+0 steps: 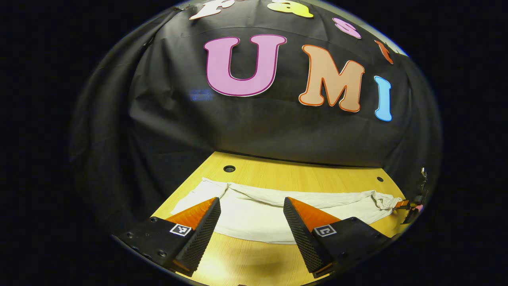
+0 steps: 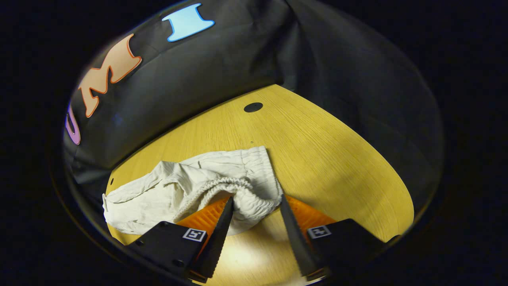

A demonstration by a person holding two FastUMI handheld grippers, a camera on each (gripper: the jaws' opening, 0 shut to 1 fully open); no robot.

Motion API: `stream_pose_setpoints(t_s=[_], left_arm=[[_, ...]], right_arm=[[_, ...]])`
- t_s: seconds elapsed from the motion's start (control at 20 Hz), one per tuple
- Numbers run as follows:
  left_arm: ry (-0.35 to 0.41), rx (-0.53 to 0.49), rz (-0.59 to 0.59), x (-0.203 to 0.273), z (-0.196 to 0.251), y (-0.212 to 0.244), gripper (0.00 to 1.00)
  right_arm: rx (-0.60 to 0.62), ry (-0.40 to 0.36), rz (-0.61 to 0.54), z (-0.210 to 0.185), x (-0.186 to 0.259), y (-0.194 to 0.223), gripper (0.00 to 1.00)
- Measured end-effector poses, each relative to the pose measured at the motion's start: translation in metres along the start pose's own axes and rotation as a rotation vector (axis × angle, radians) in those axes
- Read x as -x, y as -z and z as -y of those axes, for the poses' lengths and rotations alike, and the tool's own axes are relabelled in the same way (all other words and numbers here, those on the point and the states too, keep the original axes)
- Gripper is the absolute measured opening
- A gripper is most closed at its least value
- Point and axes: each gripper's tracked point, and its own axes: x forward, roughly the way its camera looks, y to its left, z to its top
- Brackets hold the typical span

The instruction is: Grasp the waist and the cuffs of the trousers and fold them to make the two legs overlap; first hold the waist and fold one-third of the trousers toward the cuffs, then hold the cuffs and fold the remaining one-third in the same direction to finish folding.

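**Inspector:** State?

**Aide:** Trousers [image 1: 254, 214] lie along the counter [image 1: 301, 174]. Right gripper [image 2: 256, 206] straddles their bunched waist [image 2: 242, 190], jaws apart, not clamped. Left gripper [image 1: 251, 208] spread above mid-trousers.

**Inspector:** Step?

**Aide:** First grasp, I judge. Next: close on waist; left seeks cuffs.

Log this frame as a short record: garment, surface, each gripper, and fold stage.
garment: pale trousers lying flat across the table, elastic waist bunched at one end
surface: wooden table, with round holes in the top
left gripper: open, over the middle of the trousers, nothing between its fingers
right gripper: open, fingers either side of the waist, not closed on it
fold stage: no fold visible yet; legs lie stretched out
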Motion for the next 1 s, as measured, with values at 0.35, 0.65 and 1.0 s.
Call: stream_pose_setpoints(t_s=[0.35, 0.65, 1.0], left_arm=[[0.015, -0.006, 0.008, -0.006, 0.004, -0.001, 0.95], [0.064, -0.005, 0.004, -0.003, 0.006, -0.001, 0.95], [0.156, 0.007, -0.012, -0.001, 0.009, 0.001, 0.95]], right_arm=[[-0.089, -0.037, -0.004, -0.014, 0.004, -0.007, 0.19], [-0.052, -0.062, 0.11, -0.04, 0.043, -0.039, 0.18], [0.03, -0.152, 0.251, -0.149, 0.099, -0.07, 0.19]])
